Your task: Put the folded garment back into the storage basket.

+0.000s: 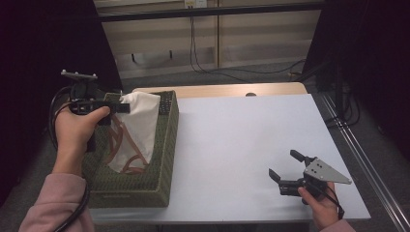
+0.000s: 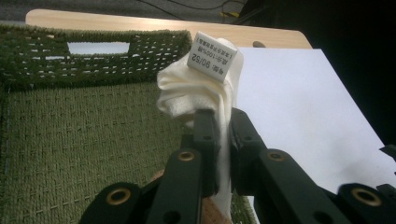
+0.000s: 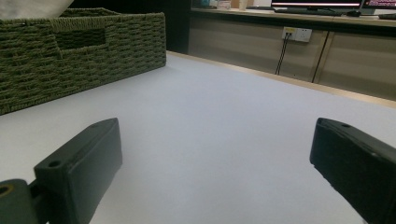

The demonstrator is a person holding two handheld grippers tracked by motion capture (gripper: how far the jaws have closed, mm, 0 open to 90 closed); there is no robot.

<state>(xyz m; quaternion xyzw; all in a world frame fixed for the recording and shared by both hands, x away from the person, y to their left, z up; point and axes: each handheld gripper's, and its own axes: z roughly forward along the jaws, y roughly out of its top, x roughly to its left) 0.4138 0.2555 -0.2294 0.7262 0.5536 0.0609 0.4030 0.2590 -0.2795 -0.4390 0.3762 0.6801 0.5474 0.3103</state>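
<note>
A white cloth (image 1: 133,130) with brown-red markings hangs down into a green woven basket (image 1: 167,145) at the table's left side. My left gripper (image 1: 123,107) is shut on the cloth's upper edge, above the basket. In the left gripper view the bunched white cloth (image 2: 205,88) rises from between the closed jaws, with a small size label (image 2: 211,57) on top, over the basket floor (image 2: 79,140). My right gripper (image 1: 285,166) rests low over the white table near its front right, open, with nothing between its fingers (image 3: 79,168).
The white table (image 1: 241,140) stretches from the basket to the right edge, with a wooden strip (image 1: 232,90) behind it. In the right gripper view the basket (image 3: 70,51) stands at the far left. Cables and a metal rail run along the floor at the right.
</note>
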